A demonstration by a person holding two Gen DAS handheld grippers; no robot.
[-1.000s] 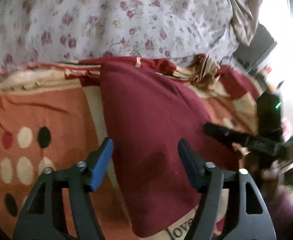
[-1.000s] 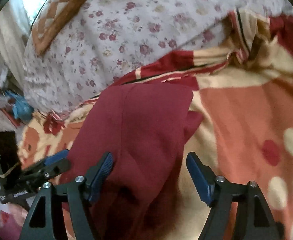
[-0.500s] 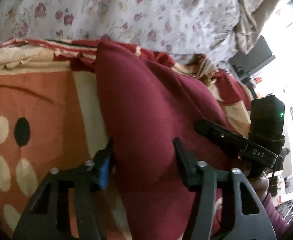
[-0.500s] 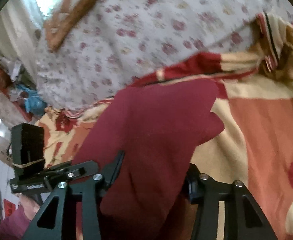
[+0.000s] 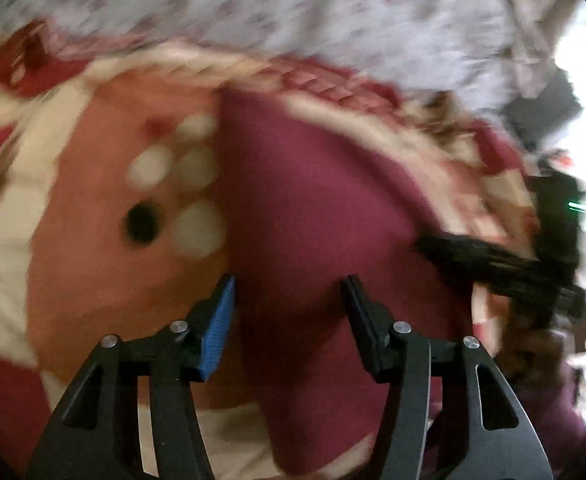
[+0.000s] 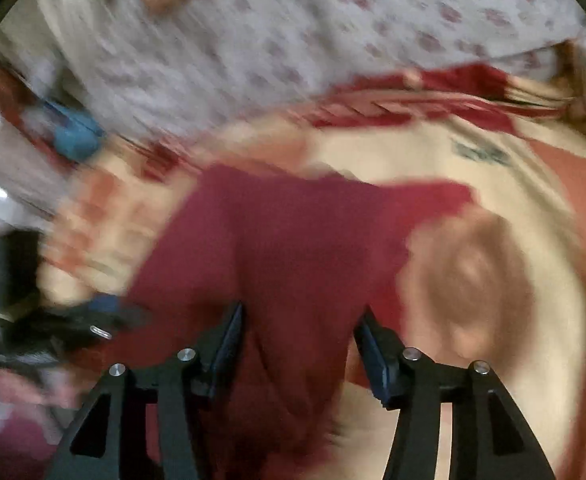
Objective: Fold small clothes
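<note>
My left gripper hangs with its jaws apart over the maroon garment, which lies on the orange blanket with pale and dark dots. My other gripper shows as a dark blur at the garment's right edge. A flowered sheet lies beyond, all blurred.

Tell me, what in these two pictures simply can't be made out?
- Both views are smeared by motion blur.
- Left wrist view: what kind of garment the maroon garment is; its near end runs off the bottom edge, behind the left gripper.
- Left wrist view: the right gripper is a dark smear, so its jaws cannot be read.
- Right wrist view: the printed word on the blanket is blurred.
- Right wrist view: whether the right gripper touches cloth.
</note>
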